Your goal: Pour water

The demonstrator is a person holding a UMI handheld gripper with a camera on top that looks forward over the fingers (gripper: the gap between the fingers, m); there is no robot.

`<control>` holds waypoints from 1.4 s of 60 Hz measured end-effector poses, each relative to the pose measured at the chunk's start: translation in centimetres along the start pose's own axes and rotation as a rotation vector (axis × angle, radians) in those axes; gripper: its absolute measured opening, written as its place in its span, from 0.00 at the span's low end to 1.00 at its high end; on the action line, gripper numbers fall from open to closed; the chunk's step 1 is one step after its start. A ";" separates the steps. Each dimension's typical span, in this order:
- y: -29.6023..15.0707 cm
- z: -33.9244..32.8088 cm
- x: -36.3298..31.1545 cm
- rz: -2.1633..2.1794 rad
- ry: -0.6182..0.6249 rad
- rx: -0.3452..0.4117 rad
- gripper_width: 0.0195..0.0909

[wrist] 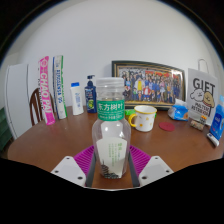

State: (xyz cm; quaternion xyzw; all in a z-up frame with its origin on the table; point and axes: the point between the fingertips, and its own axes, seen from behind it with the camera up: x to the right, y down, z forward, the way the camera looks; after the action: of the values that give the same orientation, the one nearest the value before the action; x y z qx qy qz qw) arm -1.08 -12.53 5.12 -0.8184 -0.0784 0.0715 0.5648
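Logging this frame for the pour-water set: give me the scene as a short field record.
surface: round wooden table
target: clear plastic bottle, white cap, green label, upright
tongs: tongs with both pink pads pressing the bottle's lower sides
ahead of bottle: yellow and white mug
behind: framed group photo, dark pump bottle, white tube, books leaning on the wall
right side: gift bag, small blue item
pour: not started
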 end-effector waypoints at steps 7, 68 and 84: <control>-0.6 0.0 -0.1 -0.010 0.018 0.010 0.37; -24.9 13.3 -0.5 1.841 -0.564 0.186 0.31; -22.9 15.4 1.5 2.077 -0.593 0.171 0.31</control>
State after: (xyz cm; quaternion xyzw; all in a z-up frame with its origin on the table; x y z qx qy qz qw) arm -3.91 9.81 21.10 -0.3929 0.5247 0.7153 0.2423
